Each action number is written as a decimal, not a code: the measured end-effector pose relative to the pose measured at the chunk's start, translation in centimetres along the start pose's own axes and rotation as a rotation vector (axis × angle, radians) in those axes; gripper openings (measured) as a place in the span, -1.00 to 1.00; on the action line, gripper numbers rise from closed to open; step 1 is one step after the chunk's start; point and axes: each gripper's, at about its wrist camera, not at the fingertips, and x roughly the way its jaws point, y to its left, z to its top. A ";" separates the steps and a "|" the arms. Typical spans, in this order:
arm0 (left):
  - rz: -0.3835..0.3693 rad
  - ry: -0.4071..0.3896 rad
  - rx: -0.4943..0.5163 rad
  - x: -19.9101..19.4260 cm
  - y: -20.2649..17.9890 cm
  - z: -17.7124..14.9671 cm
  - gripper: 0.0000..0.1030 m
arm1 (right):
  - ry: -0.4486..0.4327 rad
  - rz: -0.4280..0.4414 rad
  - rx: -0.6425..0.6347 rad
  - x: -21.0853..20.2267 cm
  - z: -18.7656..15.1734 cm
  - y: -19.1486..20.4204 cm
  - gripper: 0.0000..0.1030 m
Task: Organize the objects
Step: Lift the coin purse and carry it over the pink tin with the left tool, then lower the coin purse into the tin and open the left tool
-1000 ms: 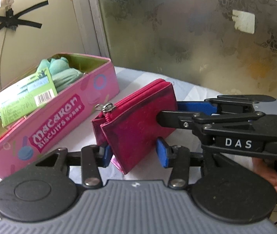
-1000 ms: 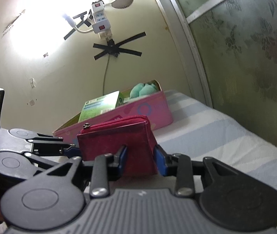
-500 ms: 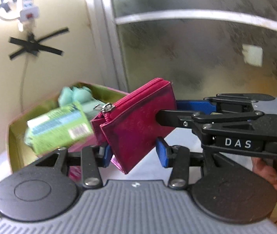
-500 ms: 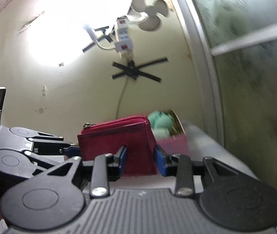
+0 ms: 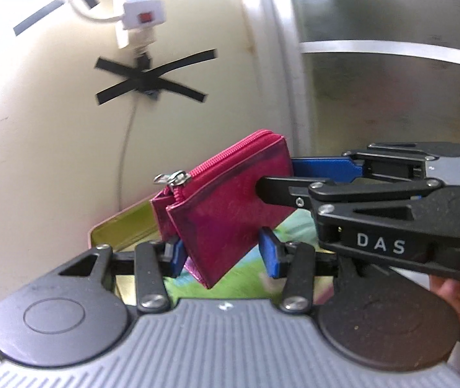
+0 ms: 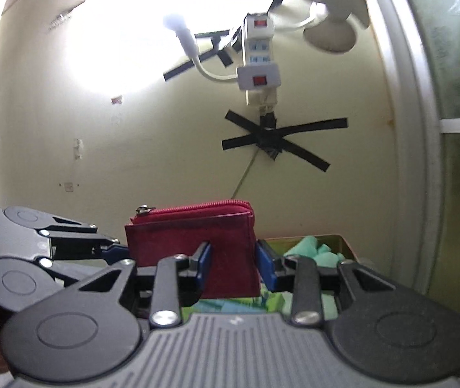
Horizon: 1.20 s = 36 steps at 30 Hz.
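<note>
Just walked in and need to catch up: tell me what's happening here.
A person is tidying up with two handheld tools. Both the left tool and the right tool are shut on one red zip pouch, holding it in the air above an open pink tin. The tin already holds a green packet and something mint green. The pouch is not in the tin yet.

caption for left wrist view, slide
Both grippers clamp a red zip pouch held above the open tin.

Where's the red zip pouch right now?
The red zip pouch is in the air above the open tin, gripped by both the left hand-held gripper and right hand-held gripper, in front of the taped wall.
</note>
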 end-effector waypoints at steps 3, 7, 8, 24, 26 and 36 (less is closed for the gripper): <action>0.053 0.008 -0.007 2.3 1.2 0.4 -0.06 | 0.037 -0.012 -0.023 3.5 0.8 0.0 -0.40; 0.107 0.039 -0.027 5.6 2.7 1.2 -0.06 | 0.106 -0.012 -0.010 7.5 1.6 -0.7 -0.27; 0.118 0.054 -0.035 6.3 3.0 1.2 -0.06 | 0.119 -0.015 -0.014 8.0 1.6 -0.7 -0.24; 0.184 0.079 -0.092 3.3 3.2 -0.5 0.05 | 0.014 -0.038 0.133 2.3 -1.6 -1.4 -0.15; 0.177 0.093 -0.113 1.9 2.9 -0.9 0.05 | 0.003 -0.031 0.152 0.9 -2.0 -1.2 -0.14; 0.171 0.154 -0.183 -3.6 1.2 -4.5 0.06 | -0.007 -0.016 0.268 -5.4 -6.2 1.1 -0.07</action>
